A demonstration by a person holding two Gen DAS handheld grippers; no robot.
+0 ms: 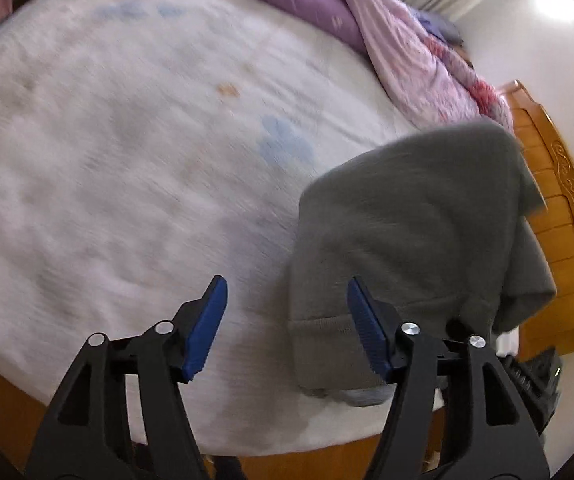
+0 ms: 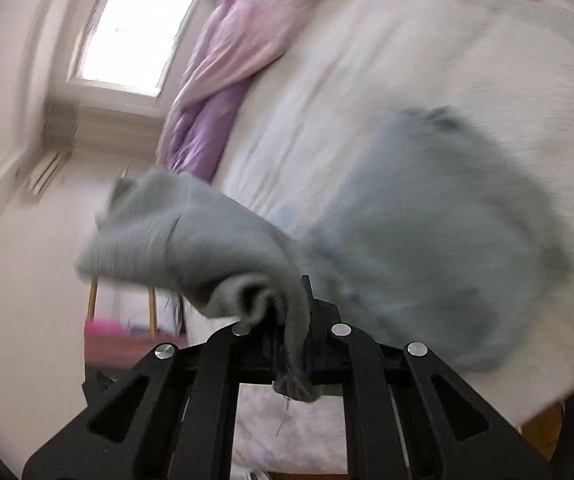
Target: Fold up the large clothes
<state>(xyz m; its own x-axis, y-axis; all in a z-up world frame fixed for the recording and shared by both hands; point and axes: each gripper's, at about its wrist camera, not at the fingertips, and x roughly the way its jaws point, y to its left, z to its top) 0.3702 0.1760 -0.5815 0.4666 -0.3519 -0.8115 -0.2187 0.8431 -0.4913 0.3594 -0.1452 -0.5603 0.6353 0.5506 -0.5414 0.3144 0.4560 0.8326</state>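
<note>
Both wrist cams above bed (image 1: pixel 127 160)

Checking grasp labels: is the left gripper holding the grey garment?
No, the left gripper is open, with the grey garment lying beneath it.

The left gripper (image 1: pixel 287 292) has its 2 blue-padded fingers (image 1: pixel 203 332) spread wide, holding nothing. The right gripper (image 2: pixel 293 320) is clamped tight on grey cloth (image 2: pixel 215 248).
</note>
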